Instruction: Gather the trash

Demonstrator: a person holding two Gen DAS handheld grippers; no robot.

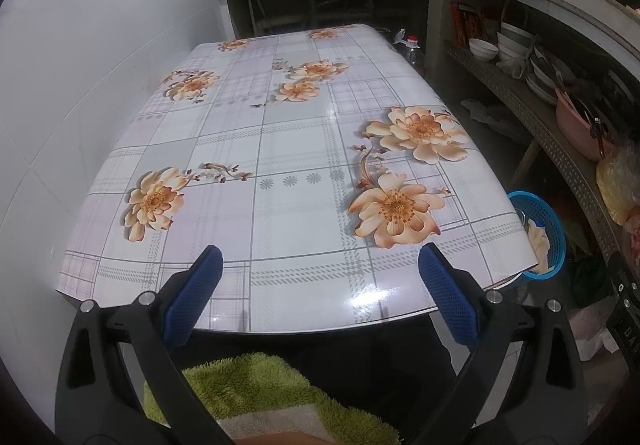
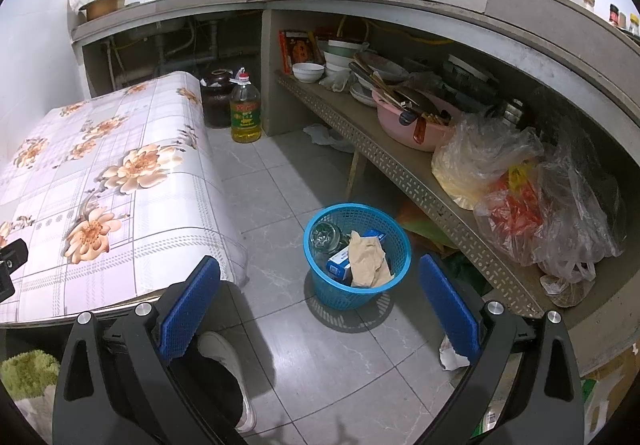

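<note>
Gaping empty, both tongs [image 1: 320, 281] [image 2: 320, 293] hover; trash basket [image 2: 357, 257] sits between the right pair.

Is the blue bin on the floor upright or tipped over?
Upright: the blue bin stands on the floor tiles, mouth up, holding crumpled paper.

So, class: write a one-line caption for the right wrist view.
Open right gripper above a blue basket of trash on the floor.
</note>
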